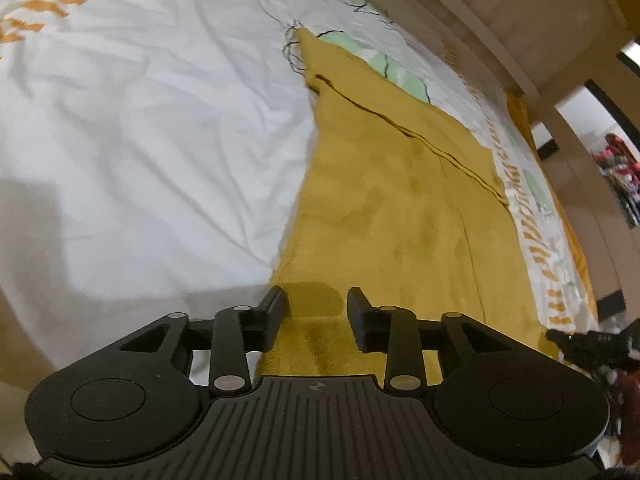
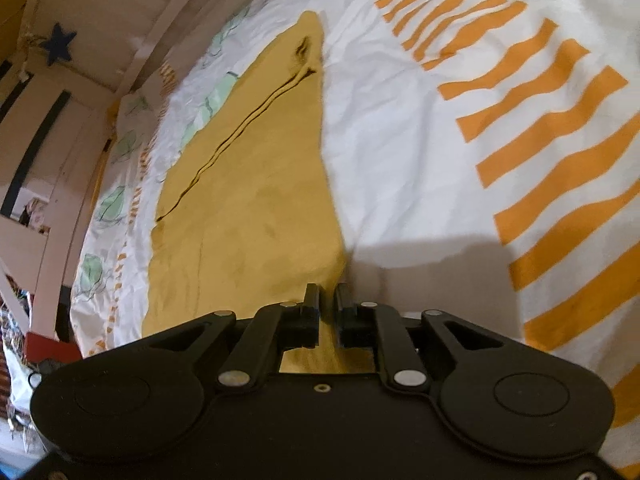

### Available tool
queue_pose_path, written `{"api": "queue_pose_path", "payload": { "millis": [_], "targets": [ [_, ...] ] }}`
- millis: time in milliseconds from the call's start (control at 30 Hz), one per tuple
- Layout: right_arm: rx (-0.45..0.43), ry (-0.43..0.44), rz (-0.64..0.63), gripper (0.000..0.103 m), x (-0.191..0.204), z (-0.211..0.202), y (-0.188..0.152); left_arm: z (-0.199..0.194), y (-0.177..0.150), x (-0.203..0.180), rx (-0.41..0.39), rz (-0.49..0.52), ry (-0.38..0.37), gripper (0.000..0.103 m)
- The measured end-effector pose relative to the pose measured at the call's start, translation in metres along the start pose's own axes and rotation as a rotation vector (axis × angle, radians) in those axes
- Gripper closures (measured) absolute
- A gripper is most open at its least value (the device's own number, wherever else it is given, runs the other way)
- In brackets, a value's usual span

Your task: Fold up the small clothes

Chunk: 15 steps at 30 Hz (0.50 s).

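A mustard-yellow garment [image 1: 392, 208] lies flat on the bed, long and narrow, with a dark seam line running along it. In the right wrist view the garment [image 2: 256, 200] stretches away to a pointed far end. My left gripper [image 1: 316, 296] stands open just above the garment's near edge, with the cloth lying under the gap and untouched by the pads. My right gripper [image 2: 328, 292] is at the garment's near right corner. Its jaws stand only a narrow gap apart, with yellow cloth showing below, and the pads do not visibly press on it.
The white bed cover [image 1: 160, 120] has orange stripes [image 2: 560, 128] and green leaf prints [image 1: 400, 68]. A pale wooden bed frame [image 1: 500, 8] borders the far side. A dark star [image 2: 59, 43] hangs on the wall. A black object [image 1: 580, 340] pokes in at the right edge.
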State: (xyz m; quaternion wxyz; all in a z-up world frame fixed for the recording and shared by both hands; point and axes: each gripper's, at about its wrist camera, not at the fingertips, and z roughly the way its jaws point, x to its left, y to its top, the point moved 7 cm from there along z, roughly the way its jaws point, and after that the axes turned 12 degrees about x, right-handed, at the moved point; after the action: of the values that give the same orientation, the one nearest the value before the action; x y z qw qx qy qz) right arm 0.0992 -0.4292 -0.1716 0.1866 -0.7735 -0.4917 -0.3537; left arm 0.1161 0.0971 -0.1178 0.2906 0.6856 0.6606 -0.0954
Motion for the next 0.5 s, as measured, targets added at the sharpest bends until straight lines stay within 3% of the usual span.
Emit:
{"api": "queue_pose_path", "payload": {
  "millis": [67, 133, 167, 500],
  "targets": [
    [-0.004, -0.008, 0.005, 0.081, -0.002, 0.0, 0.001, 0.003, 0.001, -0.001, 0.005, 0.01, -0.001, 0.067],
    [0.01, -0.012, 0.01, 0.061, -0.004, 0.003, 0.001, 0.006, 0.002, -0.003, 0.008, 0.022, -0.003, 0.066],
    [0.016, -0.015, 0.003, 0.059, -0.004, 0.004, 0.0, 0.008, 0.002, -0.004, 0.009, 0.028, -0.005, 0.066],
    [0.076, 0.046, -0.006, 0.057, -0.003, 0.02, -0.003, 0.012, 0.003, -0.004, 0.006, 0.033, -0.04, 0.066]
  ]
}}
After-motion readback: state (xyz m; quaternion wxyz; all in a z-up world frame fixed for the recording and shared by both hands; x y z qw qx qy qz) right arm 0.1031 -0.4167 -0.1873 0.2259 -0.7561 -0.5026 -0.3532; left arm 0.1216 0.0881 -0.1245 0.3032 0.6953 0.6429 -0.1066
